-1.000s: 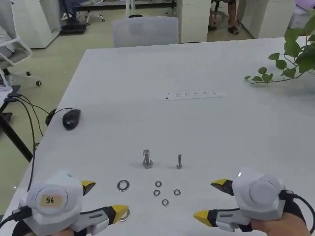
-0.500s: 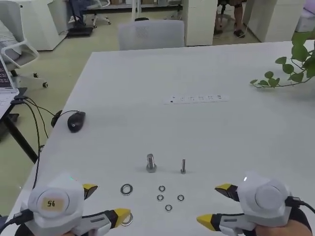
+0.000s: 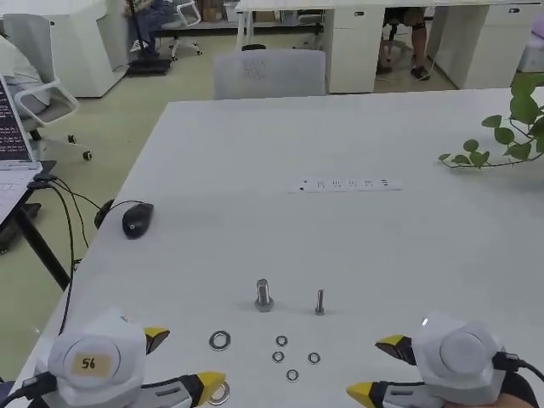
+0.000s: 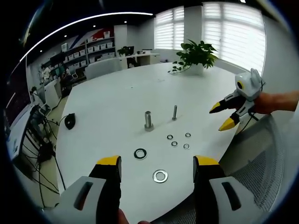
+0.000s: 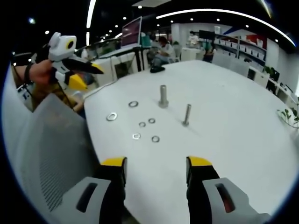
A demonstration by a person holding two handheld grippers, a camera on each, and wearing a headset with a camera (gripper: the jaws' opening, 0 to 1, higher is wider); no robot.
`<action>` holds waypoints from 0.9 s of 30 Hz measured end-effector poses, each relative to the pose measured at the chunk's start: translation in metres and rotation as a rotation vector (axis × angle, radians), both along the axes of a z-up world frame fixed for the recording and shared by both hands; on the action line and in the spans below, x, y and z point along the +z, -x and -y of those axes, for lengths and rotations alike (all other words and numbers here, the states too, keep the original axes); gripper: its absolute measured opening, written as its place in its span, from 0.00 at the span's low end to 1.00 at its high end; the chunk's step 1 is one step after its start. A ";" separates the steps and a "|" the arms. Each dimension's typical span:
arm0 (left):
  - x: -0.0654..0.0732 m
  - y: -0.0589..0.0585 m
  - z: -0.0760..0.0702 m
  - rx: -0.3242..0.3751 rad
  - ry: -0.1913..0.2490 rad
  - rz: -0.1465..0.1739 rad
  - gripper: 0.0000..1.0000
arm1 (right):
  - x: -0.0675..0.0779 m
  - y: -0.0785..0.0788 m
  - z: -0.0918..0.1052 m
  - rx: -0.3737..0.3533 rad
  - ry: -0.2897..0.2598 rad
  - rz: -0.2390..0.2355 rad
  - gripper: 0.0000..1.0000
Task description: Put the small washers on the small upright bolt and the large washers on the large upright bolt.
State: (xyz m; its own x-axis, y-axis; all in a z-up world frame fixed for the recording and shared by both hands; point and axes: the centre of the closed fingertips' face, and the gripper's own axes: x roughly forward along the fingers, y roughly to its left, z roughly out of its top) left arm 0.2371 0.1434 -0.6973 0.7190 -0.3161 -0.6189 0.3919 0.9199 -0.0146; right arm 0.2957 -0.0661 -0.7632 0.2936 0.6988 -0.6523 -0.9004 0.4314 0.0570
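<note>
Head view: my left tool (image 3: 183, 361) and right tool (image 3: 376, 367), both released, sit lower left and lower right over the white table (image 3: 255, 170). The thick steel upright bolt (image 3: 263, 295) and thin steel upright bolt (image 3: 320, 302) stand mid-frame.

Left gripper view: a large flat steel washer (image 4: 160, 176) lies lower centre (thin, light, probably slippery; I'd pinch its rim).

Right gripper view: four small steel ring washers (image 5: 142, 124) lie centre-left, likely fiddlier.

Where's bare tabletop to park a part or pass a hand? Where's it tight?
Free: the wide band between the power strip and the large bolt; right of the small bolt toward the plant; between the mouse and the large bolt. Crowded: the near edge, where large washers and small washers lie between the open left gripper and right gripper.
</note>
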 end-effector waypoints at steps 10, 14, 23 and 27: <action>0.006 -0.003 -0.002 0.030 0.005 0.021 0.62 | -0.014 -0.011 -0.007 0.093 0.113 0.006 0.42; 0.009 -0.004 -0.003 0.054 0.018 0.033 0.61 | -0.019 -0.013 -0.015 0.147 0.140 -0.001 0.35; 0.008 0.001 -0.004 0.085 0.036 0.040 0.61 | -0.038 -0.019 -0.036 0.306 0.247 -0.003 0.26; 0.006 0.003 -0.005 0.092 0.032 0.034 0.61 | -0.045 -0.023 -0.047 0.363 0.288 -0.002 0.26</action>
State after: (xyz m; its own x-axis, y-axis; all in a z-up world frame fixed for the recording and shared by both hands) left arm 0.2339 0.1487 -0.6909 0.7665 -0.2672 -0.5840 0.3068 0.9512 -0.0325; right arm 0.3185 -0.0193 -0.8077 0.0617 0.5467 -0.8350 -0.9961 0.0865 -0.0170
